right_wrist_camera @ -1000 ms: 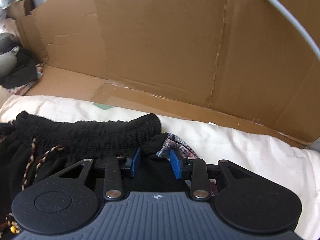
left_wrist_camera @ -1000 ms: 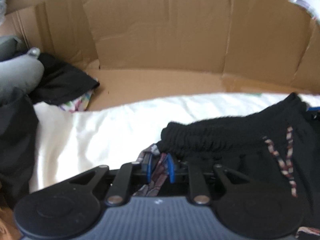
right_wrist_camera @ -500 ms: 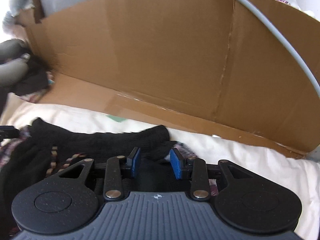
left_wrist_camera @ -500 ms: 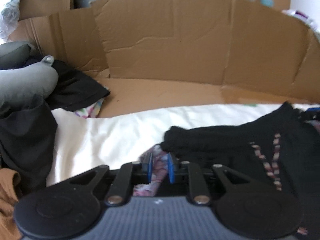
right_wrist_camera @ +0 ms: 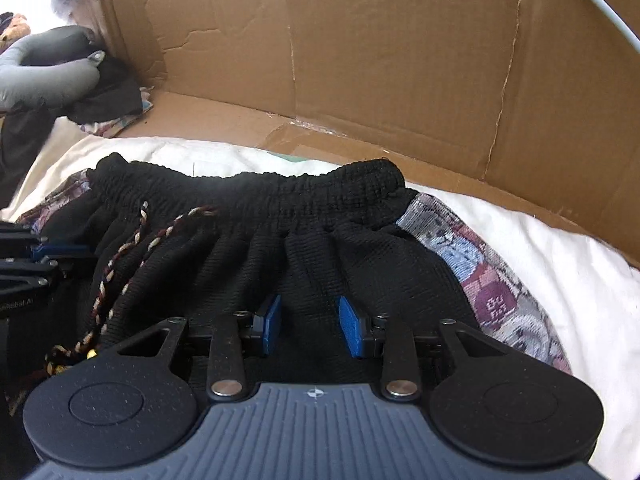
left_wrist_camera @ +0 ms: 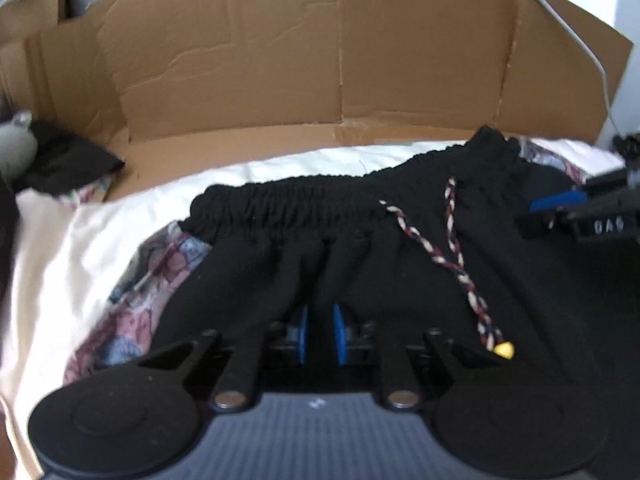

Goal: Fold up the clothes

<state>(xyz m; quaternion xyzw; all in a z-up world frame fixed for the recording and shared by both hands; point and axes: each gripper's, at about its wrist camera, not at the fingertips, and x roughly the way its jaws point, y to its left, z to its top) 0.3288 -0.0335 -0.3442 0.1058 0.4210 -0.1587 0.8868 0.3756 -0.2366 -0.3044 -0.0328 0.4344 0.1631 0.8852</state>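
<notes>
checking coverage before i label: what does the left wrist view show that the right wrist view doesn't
Only the left wrist view shows the left gripper with jaws nearly closed on a fold of the black shorts, and the drawstring's yellow tip in the clear.

Only the right wrist view shows the right gripper with jaws wider around the cloth, the grey neck pillow in full, and the patterned side panel along the shorts' right edge.

Both show the elastic waistband, braided drawstring, white bedding and cardboard wall.

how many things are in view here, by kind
black shorts: 1
braided drawstring: 1
grippers: 2, left gripper, right gripper
white sheet: 1
cardboard wall: 1
grey neck pillow: 1
total: 7
</notes>
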